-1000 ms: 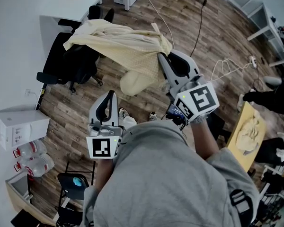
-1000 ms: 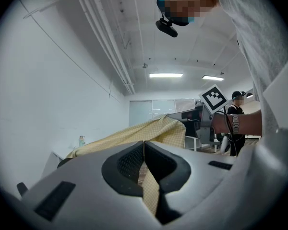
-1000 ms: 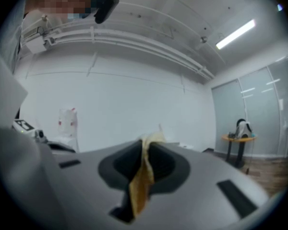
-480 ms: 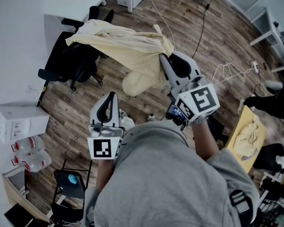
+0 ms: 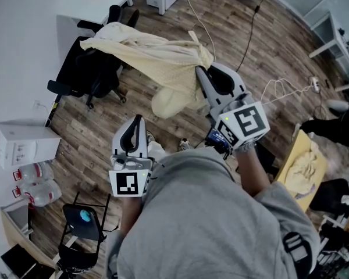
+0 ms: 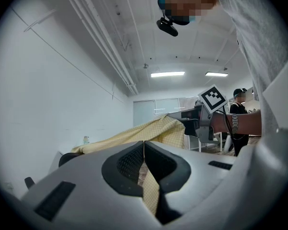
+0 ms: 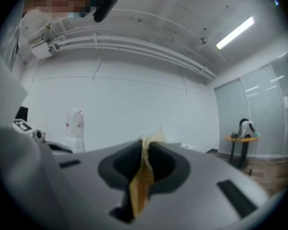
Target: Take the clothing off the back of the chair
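Clothing (image 5: 157, 57), a pale yellow checked garment, is seen stretched from the back of the black office chair (image 5: 84, 74) across the wooden floor towards the person. Its far end is draped over the chair back and a rounded fold hangs below the middle. Against the pictures from a second ago, chair and garment have slid only slightly across the head view, and the cloth lies over the chair back much as it did. From this it is judged that the pull is under way but the removal is not yet done: the garment has still to be drawn clear of the chair.

The right gripper (image 5: 199, 72) is held at the near edge of the garment. In the right gripper view its jaws are seen clenched on a fold of the yellow cloth, which sticks out above and below them. The left gripper (image 5: 138, 121) is held lower and nearer the person. In the left gripper view its jaws are closed tip to tip, with a narrow strip of the same checked cloth apparently pinched between them. Neither grip looks altered since the earlier pictures.

Little writing can be read. Marks are printed on the white box (image 5: 26, 144) by the wall, and coloured bands are borne by the bottles (image 5: 32, 192) below it, but all are too small to make out. Only black-and-white square patterns, no words, are carried by the marker cubes (image 5: 242, 124).
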Available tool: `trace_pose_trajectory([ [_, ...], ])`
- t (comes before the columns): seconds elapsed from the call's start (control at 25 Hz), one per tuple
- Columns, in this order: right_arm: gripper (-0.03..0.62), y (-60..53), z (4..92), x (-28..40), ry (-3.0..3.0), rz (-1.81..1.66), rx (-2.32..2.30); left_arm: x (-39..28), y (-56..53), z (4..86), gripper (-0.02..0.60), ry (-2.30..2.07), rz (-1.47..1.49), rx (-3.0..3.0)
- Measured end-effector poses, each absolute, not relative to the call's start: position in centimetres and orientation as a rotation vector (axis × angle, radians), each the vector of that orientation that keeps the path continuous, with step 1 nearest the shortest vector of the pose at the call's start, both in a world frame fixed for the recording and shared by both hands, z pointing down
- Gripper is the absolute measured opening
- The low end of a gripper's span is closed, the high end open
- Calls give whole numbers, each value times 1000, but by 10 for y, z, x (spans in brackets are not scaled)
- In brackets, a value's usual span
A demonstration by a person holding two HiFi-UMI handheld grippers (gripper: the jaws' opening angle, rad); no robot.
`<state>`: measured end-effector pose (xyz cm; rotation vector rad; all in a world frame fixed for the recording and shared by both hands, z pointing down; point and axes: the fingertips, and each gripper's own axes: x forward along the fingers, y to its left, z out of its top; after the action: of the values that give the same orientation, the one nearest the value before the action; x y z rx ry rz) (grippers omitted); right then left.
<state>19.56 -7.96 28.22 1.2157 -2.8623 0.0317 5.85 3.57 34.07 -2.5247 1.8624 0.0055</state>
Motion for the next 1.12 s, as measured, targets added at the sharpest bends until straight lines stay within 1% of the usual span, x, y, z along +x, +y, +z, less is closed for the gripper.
trace_pose_trajectory([
  [0.6,58,-65,287,225,-2868,28,1190,88,62,351,38,1913,9,-2499],
  [1.12,58,-50,292,249,-2862,49,1208,111,73,351,38,1875,-3,-2513],
])
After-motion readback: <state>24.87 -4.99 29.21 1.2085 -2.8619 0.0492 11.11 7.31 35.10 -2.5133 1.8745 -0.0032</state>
